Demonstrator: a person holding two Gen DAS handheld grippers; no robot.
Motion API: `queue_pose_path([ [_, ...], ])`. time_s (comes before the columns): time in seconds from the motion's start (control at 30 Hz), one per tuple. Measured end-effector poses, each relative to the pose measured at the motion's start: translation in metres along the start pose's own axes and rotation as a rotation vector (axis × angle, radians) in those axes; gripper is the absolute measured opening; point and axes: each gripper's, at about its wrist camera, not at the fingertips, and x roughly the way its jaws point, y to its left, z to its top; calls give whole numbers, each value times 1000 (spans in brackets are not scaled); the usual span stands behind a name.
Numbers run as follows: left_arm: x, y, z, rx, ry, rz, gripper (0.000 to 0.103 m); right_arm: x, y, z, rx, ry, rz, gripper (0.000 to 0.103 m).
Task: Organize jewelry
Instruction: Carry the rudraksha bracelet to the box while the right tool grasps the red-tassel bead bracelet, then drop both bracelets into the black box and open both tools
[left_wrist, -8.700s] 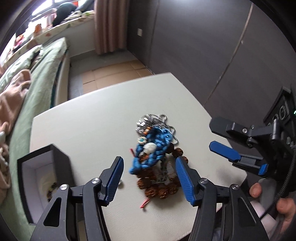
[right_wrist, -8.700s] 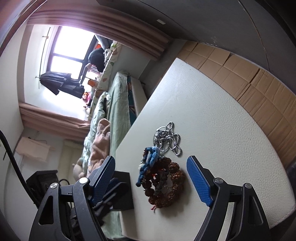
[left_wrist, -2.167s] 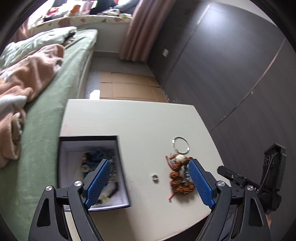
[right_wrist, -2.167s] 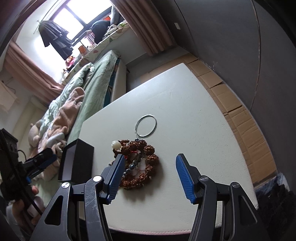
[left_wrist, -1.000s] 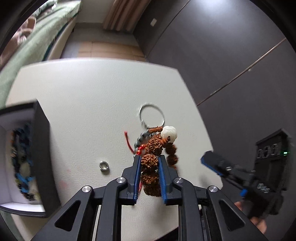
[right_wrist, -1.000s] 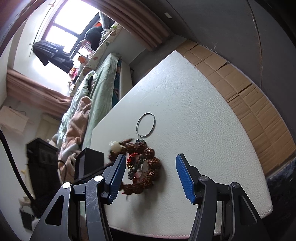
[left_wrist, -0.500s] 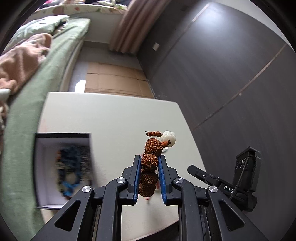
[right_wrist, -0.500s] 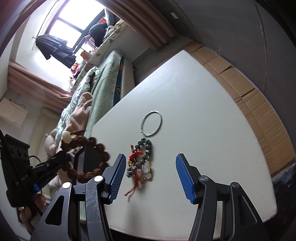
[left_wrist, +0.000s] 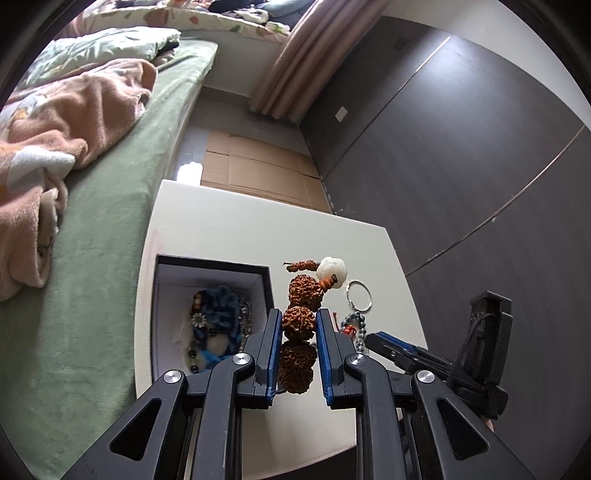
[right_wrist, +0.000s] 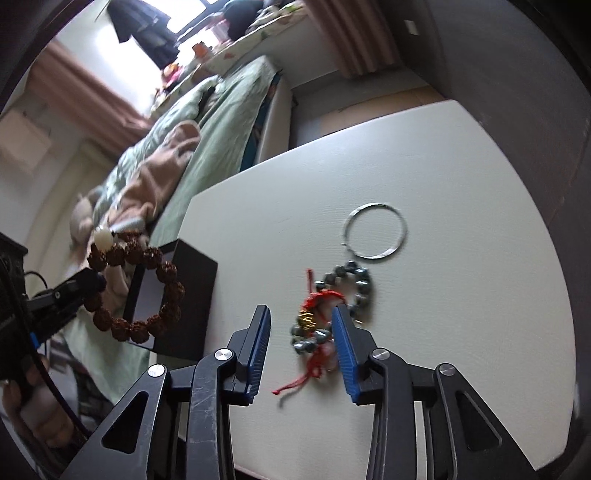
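My left gripper (left_wrist: 298, 325) is shut on a brown seed-bead bracelet (left_wrist: 303, 291) with a white bead, held in the air beside the open black box (left_wrist: 162, 295). In the right wrist view the bracelet (right_wrist: 167, 271) hangs as a loop over the box (right_wrist: 188, 295) from the left gripper (right_wrist: 85, 284). My right gripper (right_wrist: 300, 317) is low over the table with its jaws closing. The lower part of a grey bead bracelet with red cord (right_wrist: 347, 277) lies between them, and the left pad stands apart from it. A thin silver ring (right_wrist: 373, 256) lies just beyond.
The box holds a blue braided piece (left_wrist: 221, 314) and other beads. The white table (right_wrist: 461, 314) ends near a green bed (left_wrist: 92, 221) on the left, with a dark wall on the right. A hand (right_wrist: 33, 406) holds the left gripper.
The left gripper has lifted the brown bracelet off the table and carried it toward the box. The right gripper has shifted over the grey bracelet and its jaws have narrowed.
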Motion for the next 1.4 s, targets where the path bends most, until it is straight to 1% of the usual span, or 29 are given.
queue_pose_path([
  [0.1, -5, 9, 0, -17, -5, -14, 19, 6, 9, 3, -38, 32, -15, 36],
  [0.3, -21, 23, 1, -45, -36, -17, 19, 29, 19, 7, -93, 127, -122, 34],
  [0.33, -22, 25, 2, -47, -40, -17, 19, 34, 20, 6, -101, 150, -143, 30],
  [0.37, -25, 27, 2, -50, -45, -17, 19, 40, 21, 7, -106, 172, -160, 24],
  [0.4, -27, 28, 2, -52, -48, -18, 19, 43, 21, 6, -109, 190, -175, 21],
  [0.43, -29, 29, 3, -54, -52, -18, 19, 45, 21, 6, -109, 198, -181, 15],
  [0.47, -32, 30, 3, -56, -57, -16, 19, 45, 21, 6, -108, 194, -183, 12],
  [0.73, -40, 36, 2, -68, -72, -32, 19, 23, 23, 7, -110, 171, -190, 11],
  [0.83, -40, 35, 3, -65, -76, -33, 19, 10, 21, 13, -103, 140, -193, 10],
  [0.93, -41, 35, 4, -66, -82, -23, 19, -11, 24, 18, -105, 88, -175, 10],
  [1.07, -39, 36, 6, -80, -79, -18, 19, -37, 37, 26, -129, 35, -159, 10],
  [1.27, -28, 43, 11, -123, -85, -13, 19, -71, 69, 38, -176, -43, -121, 10],
  [1.33, -27, 45, 13, -132, -101, -12, 19, -77, 82, 40, -194, -60, -109, 10],
  [1.4, -23, 48, 15, -146, -93, -13, 21, -81, 95, 42, -208, -72, -92, 10],
])
